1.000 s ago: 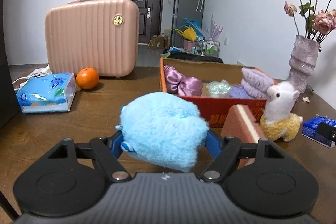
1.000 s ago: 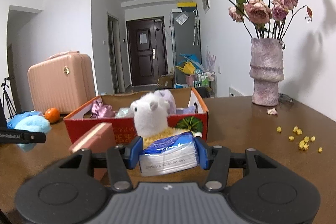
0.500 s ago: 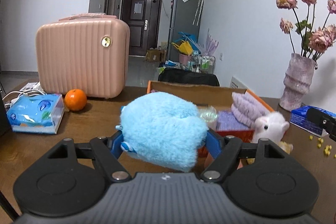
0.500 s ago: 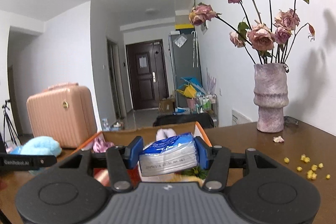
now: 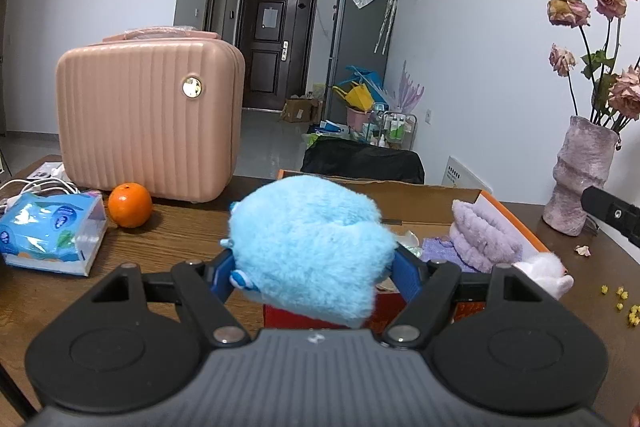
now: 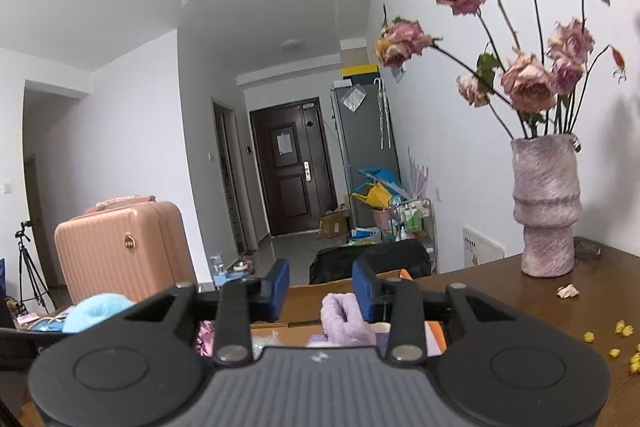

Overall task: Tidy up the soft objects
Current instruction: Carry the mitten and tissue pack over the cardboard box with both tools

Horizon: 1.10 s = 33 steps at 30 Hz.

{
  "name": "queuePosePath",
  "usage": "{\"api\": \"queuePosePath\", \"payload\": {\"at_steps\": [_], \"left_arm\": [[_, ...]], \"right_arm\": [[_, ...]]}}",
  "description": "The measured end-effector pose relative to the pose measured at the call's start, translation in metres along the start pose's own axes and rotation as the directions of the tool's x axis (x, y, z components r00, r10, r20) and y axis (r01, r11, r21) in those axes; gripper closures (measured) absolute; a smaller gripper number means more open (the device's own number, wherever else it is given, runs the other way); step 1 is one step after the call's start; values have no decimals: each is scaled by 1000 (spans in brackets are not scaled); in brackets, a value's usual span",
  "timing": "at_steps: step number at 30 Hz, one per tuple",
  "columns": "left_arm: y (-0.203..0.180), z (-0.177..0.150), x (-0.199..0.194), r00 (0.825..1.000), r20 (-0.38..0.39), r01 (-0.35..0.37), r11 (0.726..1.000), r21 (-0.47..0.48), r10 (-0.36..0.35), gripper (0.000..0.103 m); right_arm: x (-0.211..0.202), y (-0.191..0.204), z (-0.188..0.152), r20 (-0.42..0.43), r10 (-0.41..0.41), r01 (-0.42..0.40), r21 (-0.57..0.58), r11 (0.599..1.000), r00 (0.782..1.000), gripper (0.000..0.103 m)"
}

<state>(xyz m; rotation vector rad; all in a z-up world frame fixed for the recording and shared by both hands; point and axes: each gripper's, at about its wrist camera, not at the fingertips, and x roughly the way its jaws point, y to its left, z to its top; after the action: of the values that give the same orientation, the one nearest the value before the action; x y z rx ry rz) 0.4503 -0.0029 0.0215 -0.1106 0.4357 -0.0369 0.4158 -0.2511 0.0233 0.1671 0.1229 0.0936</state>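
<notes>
A fluffy light-blue plush sits between the blue pads of my left gripper, which is shut on it, just in front of and above the red-orange cardboard box. Inside the box lie a purple fluffy roll and other soft items. A white alpaca plush peeks up beside the box's right side. My right gripper hovers over the box with its jaws closing. Nothing is between the pads. The purple roll lies just below them. The blue plush shows at the left.
A pink suitcase, an orange and a blue tissue box stand on the wooden table at the left. A purple vase with dried roses stands at the right. Yellow crumbs are scattered near it.
The blue tissue pack has gone from the right jaws, which now stand narrower and empty. Both grippers have risen and moved forward over the box. The left still holds the plush.
</notes>
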Motion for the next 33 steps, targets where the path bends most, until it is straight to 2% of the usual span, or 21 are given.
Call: {"api": "queuePosePath", "payload": {"at_steps": [2,4,7,9,11,17,20,22,23,25,26,30,33], "left_arm": [[1,-4,4,1000,-17,12,1000,5,-11,26],[4,-9,5,999,-37,20,1000,10,-20,26],[9,-16,4,998,-57,16,1000,20,-15,26],[13,-19,1,998,-63,14,1000,24,-12,26],[17,-22,-4,998,-67,10,1000,25,-8,26],[21,-31,-23,998,-69,1,999,42,2,26],[21,-36,-30,997,-71,2,999,47,1,26],[21,-38,-34,997,-72,4,999,50,0,26],[21,-39,-36,997,-72,5,999,51,-1,26],[21,-39,-39,997,-71,7,999,52,-3,26],[20,-39,-41,998,-70,8,999,52,-4,26],[20,-38,-44,998,-61,13,999,51,-10,26],[19,-34,-45,999,-50,15,999,47,-12,26]], "right_arm": [[3,-5,-2,-37,11,-11,19,1000,999,66],[5,-13,-6,-111,38,-33,45,998,993,64],[-1,-16,-17,-207,22,-18,17,1000,978,47],[-12,-14,-27,-268,8,-14,-21,1000,963,22],[-26,-13,-37,-311,-4,-11,-45,999,950,15],[-54,-3,-74,-475,-46,5,-86,996,879,17],[-63,4,-85,-499,-50,-2,-102,995,865,20],[-66,8,-88,-508,-48,-9,-109,994,860,26],[-65,8,-87,-514,-47,-13,-113,994,857,33],[-63,10,-90,-528,-60,-10,-129,992,847,53],[-62,11,-90,-533,-62,-9,-130,991,844,53],[-64,9,-85,-515,-43,-14,-107,994,856,55],[-64,8,-72,-472,-31,-15,-95,995,881,55]]}}
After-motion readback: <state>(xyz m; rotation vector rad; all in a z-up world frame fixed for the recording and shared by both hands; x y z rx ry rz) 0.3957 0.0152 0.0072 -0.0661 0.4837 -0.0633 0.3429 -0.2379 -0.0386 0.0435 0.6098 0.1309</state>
